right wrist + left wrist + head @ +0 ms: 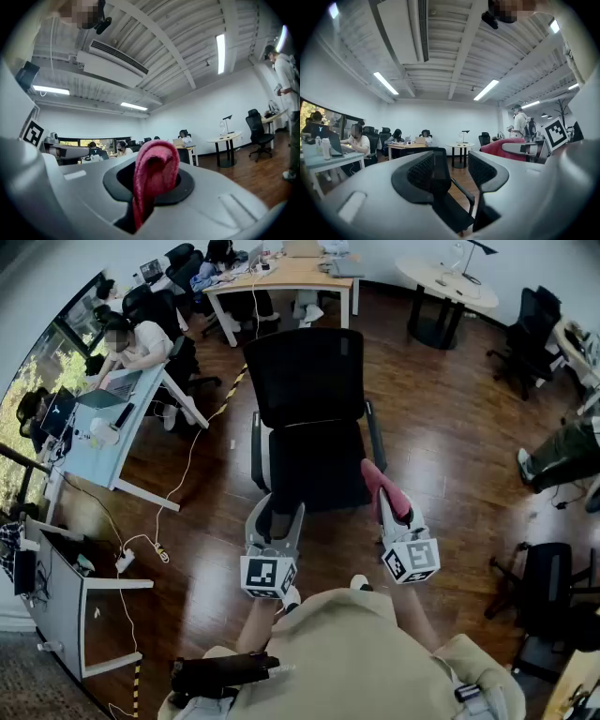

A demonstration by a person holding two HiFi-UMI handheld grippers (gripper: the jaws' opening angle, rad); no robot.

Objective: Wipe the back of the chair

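Pinching a pink cloth in its fingers, the right gripper sits short of the chair backrest ahead; the left gripper has its fingers spread and empty; the next move is probably pressing the cloth onto the backrest.

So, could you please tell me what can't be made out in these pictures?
Chair base: head view, mostly hidden under the seat.
Chair back: left gripper view, partly behind the left tool.
Right tool inner faces: right gripper view, covered by the cloth.
Dirt on the chair: too small, every view.
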